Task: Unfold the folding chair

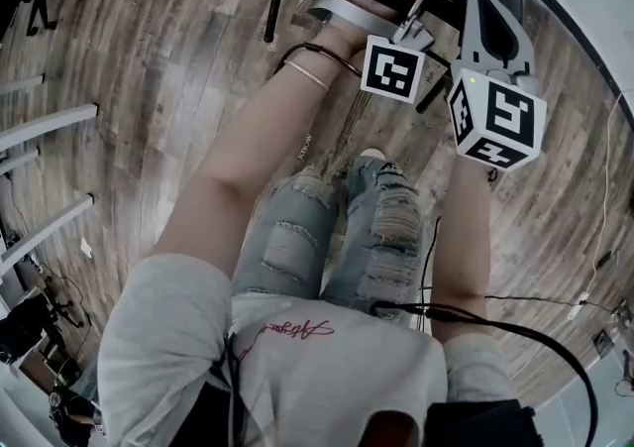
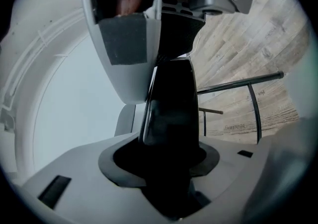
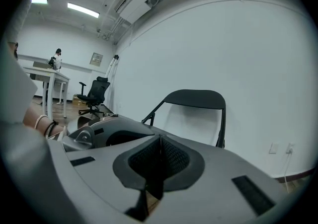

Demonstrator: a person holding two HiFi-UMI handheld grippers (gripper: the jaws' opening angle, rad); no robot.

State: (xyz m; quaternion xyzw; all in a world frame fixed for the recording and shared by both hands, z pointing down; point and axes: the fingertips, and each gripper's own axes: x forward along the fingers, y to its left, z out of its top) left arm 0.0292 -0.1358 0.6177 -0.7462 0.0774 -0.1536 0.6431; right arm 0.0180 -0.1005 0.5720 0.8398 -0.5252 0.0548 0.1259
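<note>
Left gripper (image 2: 161,161) clamped on black folding chair (image 2: 169,104) edge, jaws partly apart; right gripper (image 3: 160,161) closed, empty

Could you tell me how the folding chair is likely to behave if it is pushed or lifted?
The chair has thin tubes, so it is probably light and may slide on the wood floor. It could also fold or swing when pushed. The panel in the left gripper looks stiff.

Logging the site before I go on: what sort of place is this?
Probably an office or lab workroom: plank floor, a desk with a swivel chair near it, and strip lights overhead.
</note>
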